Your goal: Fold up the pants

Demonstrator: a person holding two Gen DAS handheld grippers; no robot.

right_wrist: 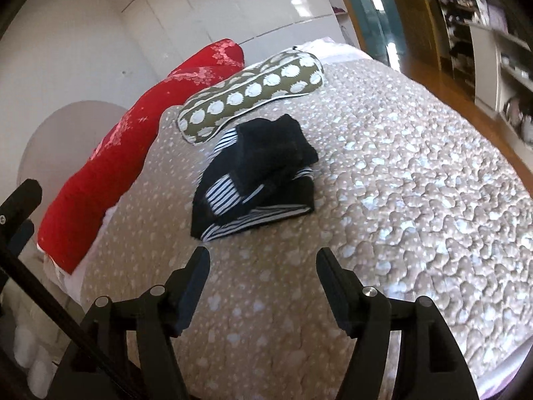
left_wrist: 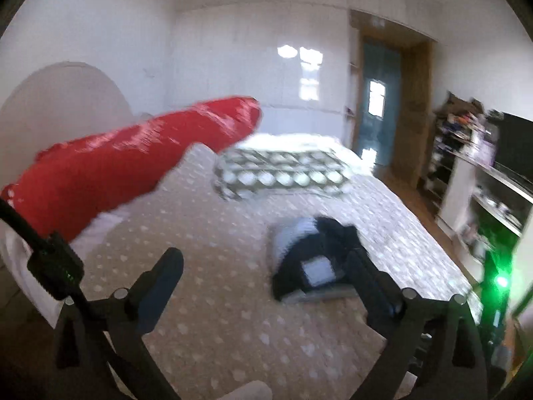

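One folded pants (right_wrist: 255,173) bundle lies on one bed (right_wrist: 399,173). Two bolsters: one red (right_wrist: 133,143), one olive with white dots (right_wrist: 253,95). Two grippers, left (left_wrist: 263,280) and right (right_wrist: 263,276).

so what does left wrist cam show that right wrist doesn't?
Left wrist only: the blue door seen whole, a green light, and the open left gripper.
Right wrist only: the open right gripper, and the folded black-and-white striped pants in sharp view.
Both: the pants, blurred in the left view, the beige quilted bedspread, the red bolster and the olive dotted cushion.
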